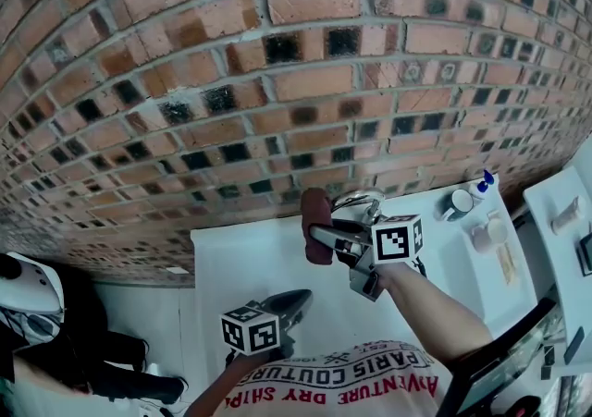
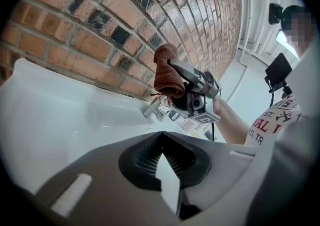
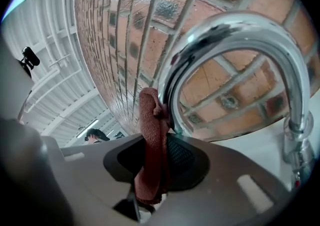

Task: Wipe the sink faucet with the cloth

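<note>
Nearest me, I'm holding the L gripper [image 1: 303, 296] low over the near edge of the white worktop [image 1: 231, 263]. Its fingers are pressing together w/ nothing btwn them. I'm prob keeping it back there because this step has no job for it.

Further out, I'm gripping the cloth [image 3: 150, 120] in the R gripper [image 1: 322, 236]. The fingers are clamping the lower part of the rust-red fabric, w/ the upper fold sticking up past the tips. I'm pressing that fold against the faucet [image 3: 240, 39] at the free end of its chrome arch, away from the base, so cloth is touching metal there. My reading is that pinching low is leaving a soft pad free to rub w/o the fingers scraping the chrome. Wiping seems under way, but the top of the arch and the base aren't being touched at this moment.

The faucet is standing at the far edge of the worktop, approx mid-way along, right by the wall. The surface is looking smooth and glossy, likely slippery if wet. Toward the far right corner a mug [image 1: 456, 204] and a blue-capped bottle [image 1: 483, 184] are sitting near each other, well apart from the faucet.

Behind everything a brick wall [image 1: 277, 82] is rising, red-brown w/ dark glazed bricks scattered through it. The R gripper view is also showing a white ribbed ceiling [image 3: 55, 44] w/ a strip light [image 3: 89, 128].
</note>
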A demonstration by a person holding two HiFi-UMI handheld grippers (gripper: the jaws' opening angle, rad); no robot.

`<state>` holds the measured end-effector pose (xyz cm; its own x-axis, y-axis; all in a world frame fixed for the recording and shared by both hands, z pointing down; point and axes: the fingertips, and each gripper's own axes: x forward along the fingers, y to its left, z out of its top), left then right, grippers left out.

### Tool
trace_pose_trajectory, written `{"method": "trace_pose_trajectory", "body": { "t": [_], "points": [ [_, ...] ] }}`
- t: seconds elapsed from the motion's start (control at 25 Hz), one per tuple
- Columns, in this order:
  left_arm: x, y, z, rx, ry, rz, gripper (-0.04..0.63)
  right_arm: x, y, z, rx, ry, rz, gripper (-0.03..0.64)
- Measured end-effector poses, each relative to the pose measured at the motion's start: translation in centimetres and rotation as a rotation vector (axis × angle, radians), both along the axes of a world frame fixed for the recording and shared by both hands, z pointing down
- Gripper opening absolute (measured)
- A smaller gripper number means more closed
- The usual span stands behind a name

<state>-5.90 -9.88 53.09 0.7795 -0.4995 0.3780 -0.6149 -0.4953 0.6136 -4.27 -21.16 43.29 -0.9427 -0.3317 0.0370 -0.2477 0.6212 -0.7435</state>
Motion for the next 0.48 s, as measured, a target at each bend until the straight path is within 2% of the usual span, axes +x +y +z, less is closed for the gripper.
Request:
{"method": "trace_pose_trajectory", "body": {
  "t": [0.48],
  "points": [
    [-0.4, 0.1, -0.1, 0.003, 0.002, -0.006, 0.005, 1.0, -0.1, -1.2, -0.002, 0.006, 0.019, 0.092]
  ]
}}
